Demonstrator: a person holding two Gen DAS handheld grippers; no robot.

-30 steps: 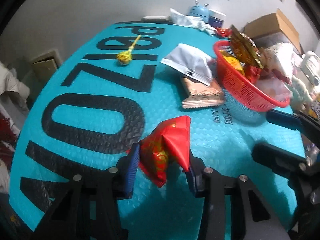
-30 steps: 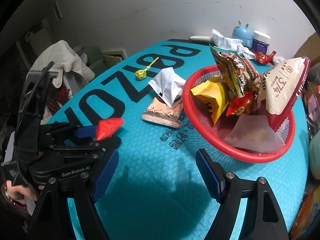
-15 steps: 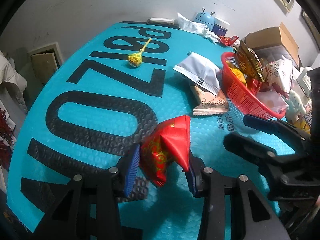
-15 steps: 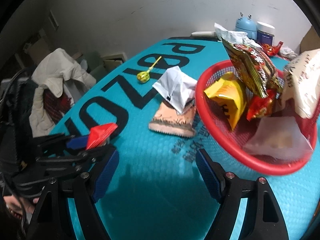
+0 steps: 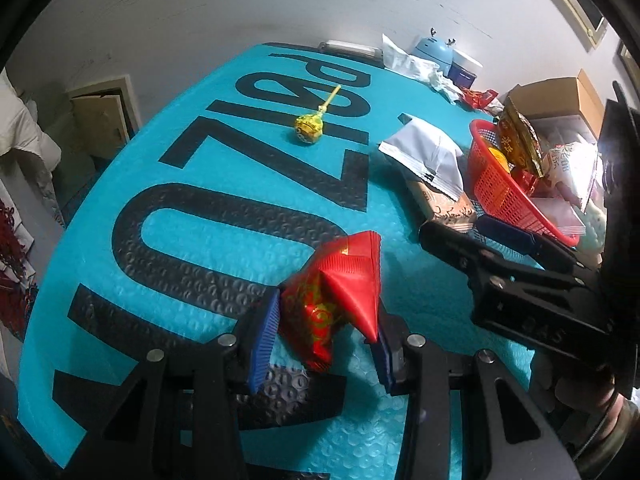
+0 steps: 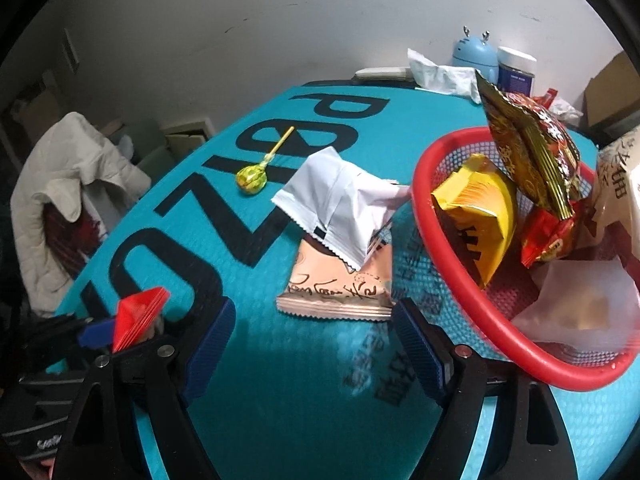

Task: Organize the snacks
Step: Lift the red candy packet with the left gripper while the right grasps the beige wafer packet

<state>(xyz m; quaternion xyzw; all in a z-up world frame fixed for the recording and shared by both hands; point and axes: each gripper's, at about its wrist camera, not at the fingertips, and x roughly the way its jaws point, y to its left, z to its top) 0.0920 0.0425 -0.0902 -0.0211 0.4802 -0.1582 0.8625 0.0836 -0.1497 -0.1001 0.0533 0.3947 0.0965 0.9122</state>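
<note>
My left gripper (image 5: 320, 336) is shut on a red snack packet (image 5: 336, 296), held just above the teal mat; the packet also shows in the right wrist view (image 6: 138, 316). My right gripper (image 6: 312, 340) is open and empty, just short of a pink snack packet (image 6: 340, 288) lying flat on the mat. A white packet (image 6: 340, 200) lies partly on the pink one. A red basket (image 6: 480, 320) at the right holds several snack bags. A yellow lollipop (image 6: 252, 176) lies farther back on the mat.
The teal mat (image 5: 240, 168) with big black letters covers the table. At the back stand a blue gadget (image 6: 474, 54), a jar (image 6: 516, 70) and crumpled tissue (image 6: 436, 74). A cardboard box (image 5: 560, 100) sits at the right. A white jacket (image 6: 68, 184) hangs at the left.
My right gripper has moved forward and left toward the pink packet, with the basket now closer at its right. My left gripper still holds the red packet and has drawn back a little.
</note>
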